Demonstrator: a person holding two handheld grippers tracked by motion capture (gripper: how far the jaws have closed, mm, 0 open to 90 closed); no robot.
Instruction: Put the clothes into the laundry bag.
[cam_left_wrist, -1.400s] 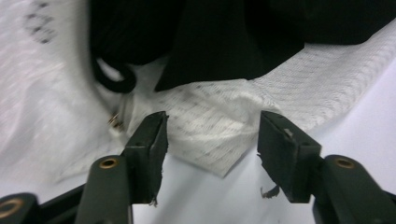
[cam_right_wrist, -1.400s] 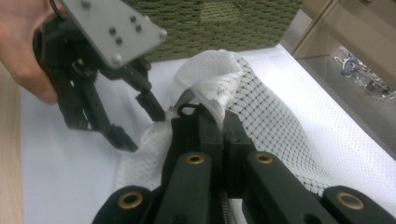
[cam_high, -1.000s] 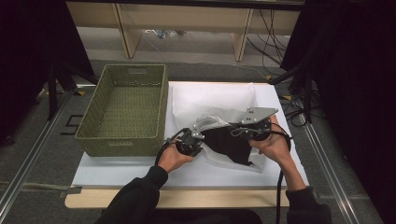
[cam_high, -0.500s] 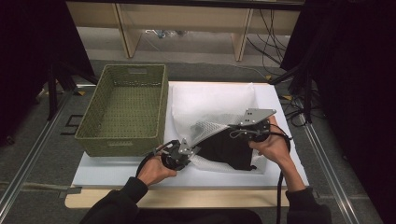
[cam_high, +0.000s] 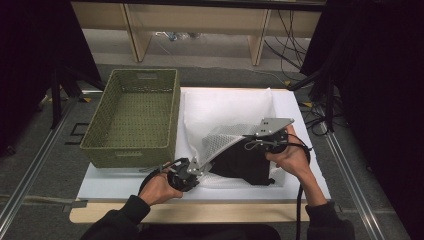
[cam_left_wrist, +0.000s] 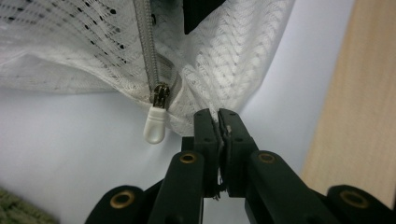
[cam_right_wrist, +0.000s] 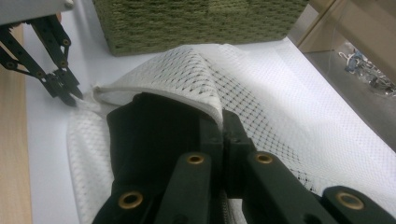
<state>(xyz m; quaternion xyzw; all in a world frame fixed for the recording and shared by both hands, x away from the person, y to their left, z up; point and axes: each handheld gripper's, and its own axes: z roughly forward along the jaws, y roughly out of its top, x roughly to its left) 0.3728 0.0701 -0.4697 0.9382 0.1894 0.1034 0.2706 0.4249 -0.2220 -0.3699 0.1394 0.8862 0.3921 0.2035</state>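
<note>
A white mesh laundry bag (cam_high: 225, 137) lies on the white table top with a black garment (cam_high: 242, 165) partly inside its open mouth. My left gripper (cam_high: 196, 167) is shut on the bag's edge (cam_left_wrist: 205, 100) near the front left, right beside the zipper pull (cam_left_wrist: 154, 128). My right gripper (cam_high: 252, 136) is shut on the bag's upper rim (cam_right_wrist: 205, 95) and holds it lifted above the black garment (cam_right_wrist: 149, 135). In the right gripper view the left gripper (cam_right_wrist: 74, 99) pinches the far corner of the bag's opening.
A green woven basket (cam_high: 132, 117) stands left of the bag, its near wall (cam_right_wrist: 187, 23) just beyond the bag's mouth. The table's wooden front edge (cam_high: 200, 212) runs below my hands. Cables (cam_high: 295, 35) and shelf legs lie beyond the table.
My left gripper has pulled the bag's edge to the left and toward the table's front, stretching the opening wider. The right gripper has kept its place on the rim.
</note>
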